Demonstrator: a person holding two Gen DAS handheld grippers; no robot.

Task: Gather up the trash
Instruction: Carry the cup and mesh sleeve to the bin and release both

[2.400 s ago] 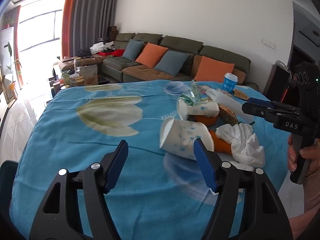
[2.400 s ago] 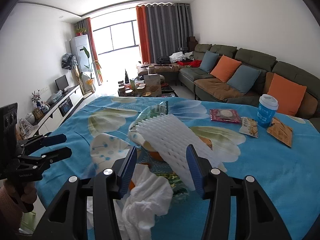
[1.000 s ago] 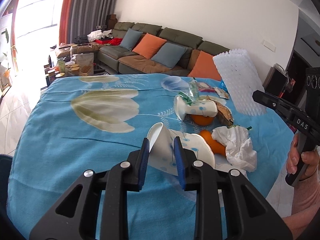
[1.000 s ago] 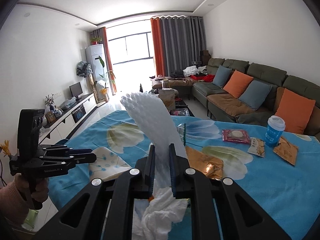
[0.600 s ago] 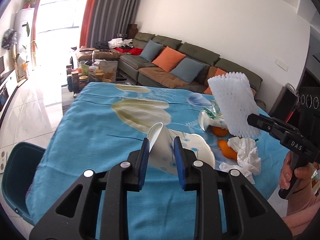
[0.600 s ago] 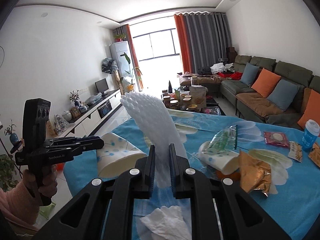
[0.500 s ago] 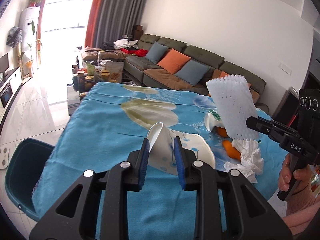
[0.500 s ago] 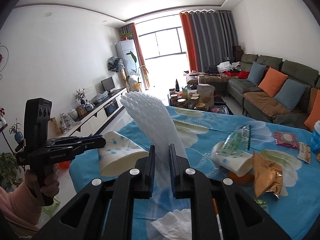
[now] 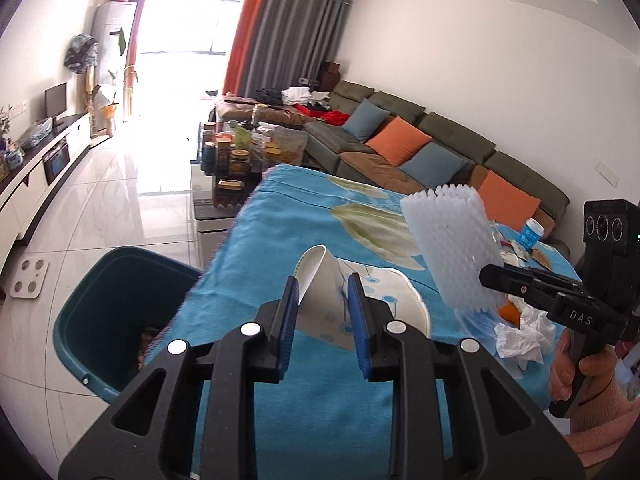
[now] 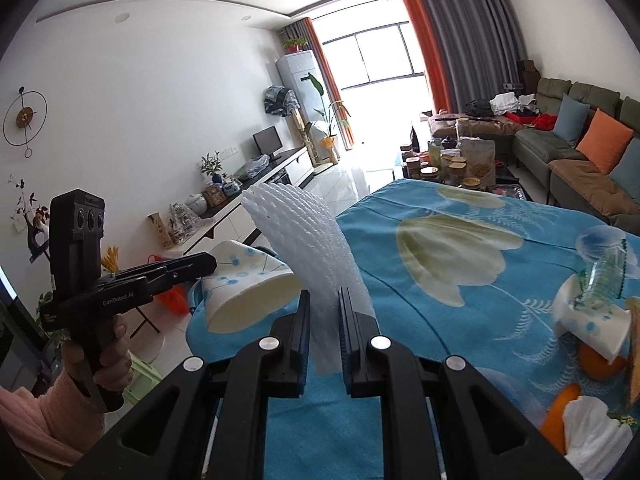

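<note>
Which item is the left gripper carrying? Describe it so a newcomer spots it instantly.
Start at the blue floral tablecloth, near the edge beside the dark teal bin. There the left gripper pinches a white paper cup with blue dots, squashed flat, unlike the ribbed white foam sleeve alongside.

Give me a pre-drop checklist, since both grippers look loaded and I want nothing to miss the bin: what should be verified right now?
1. Left gripper shut on the paper cup: ok.
2. Right gripper shut on the foam net: ok.
3. Bin in view beside the table's edge, mouth open: ok.
4. Paper cup above the bin mouth: not ok; it hangs over the tablecloth.
5. Foam net above the bin: not ok, also over the table.
6. Room left in the bin: cannot tell; some trash shows at the bottom.
</note>
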